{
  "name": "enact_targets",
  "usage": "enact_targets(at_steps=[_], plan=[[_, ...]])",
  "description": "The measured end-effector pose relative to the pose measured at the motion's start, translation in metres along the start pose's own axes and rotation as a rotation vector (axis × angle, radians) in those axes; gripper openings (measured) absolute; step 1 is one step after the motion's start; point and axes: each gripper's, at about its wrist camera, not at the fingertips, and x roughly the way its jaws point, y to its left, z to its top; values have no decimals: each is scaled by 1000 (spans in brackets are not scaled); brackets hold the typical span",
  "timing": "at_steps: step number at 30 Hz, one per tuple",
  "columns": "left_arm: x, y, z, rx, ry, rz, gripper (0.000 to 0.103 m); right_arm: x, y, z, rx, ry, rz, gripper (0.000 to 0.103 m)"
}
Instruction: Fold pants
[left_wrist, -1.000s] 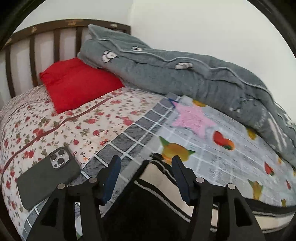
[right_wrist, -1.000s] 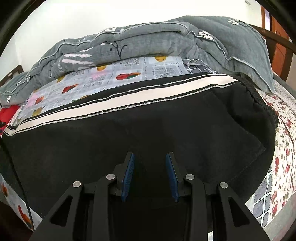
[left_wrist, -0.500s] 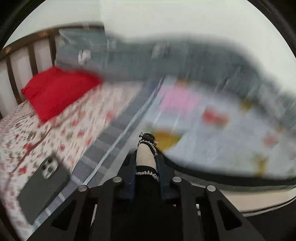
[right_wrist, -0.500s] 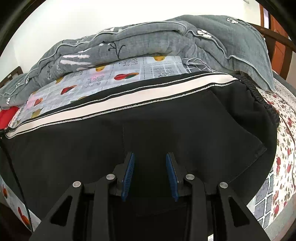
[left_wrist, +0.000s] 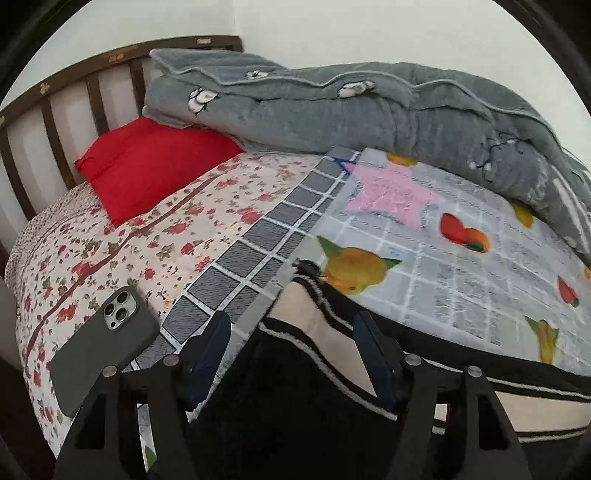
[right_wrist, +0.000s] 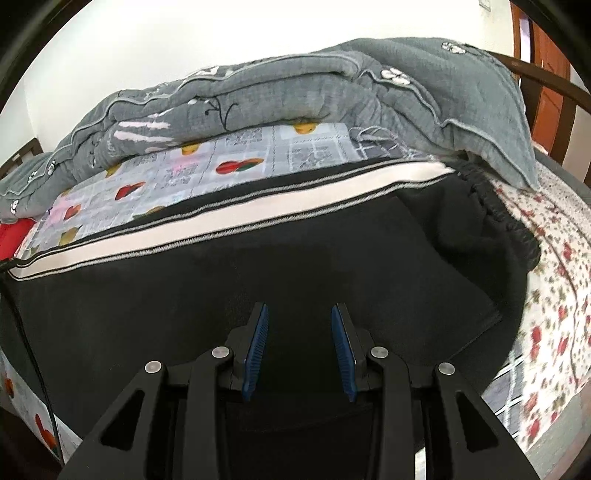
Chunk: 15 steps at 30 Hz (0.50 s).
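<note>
We see the black pants (right_wrist: 229, 295) lying flat on the bed, long axis running across the right wrist view from the elastic waistband (right_wrist: 491, 206) at the right to the leg end at the far left. A cream side stripe (right_wrist: 221, 236) edged with thin pale piping follows that axis along the far edge.

The left wrist view shows only the leg end (left_wrist: 306, 332), with its striped cuff corner pointing towards the red pillow (left_wrist: 147, 170) and the slatted wooden headboard (left_wrist: 55, 110). That view alone gives us the dark phone (left_wrist: 99, 350), camera side up, on the floral sheet (left_wrist: 129, 236) just left of the gripper. The right wrist view alone shows the gathered waistband and the broad black seat panel.

The left gripper (left_wrist: 295, 354) has just been opening; its jaws stand wide apart over the cuff, with cloth lying between them but not pinched. The right gripper (right_wrist: 299, 347) hovers with its blue ribbed pads (right_wrist: 255, 350) apart over the black cloth, pressing on nothing that we can see.

Behind the pants lies a fruit-printed grey checked cover (left_wrist: 461, 273), and past that a rumpled quilted grey blanket (right_wrist: 295, 92) with small white flowers.
</note>
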Motion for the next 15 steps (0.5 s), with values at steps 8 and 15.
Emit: enact_targets(at_steps=[8,15], plan=[[-30,-29,-6,57,-12,-44,67,-9,-37,14,20,-49,-74,44],[-50,-54,-13,81,-25,-68,67,3,-66,41,-22,-66,-91,55]])
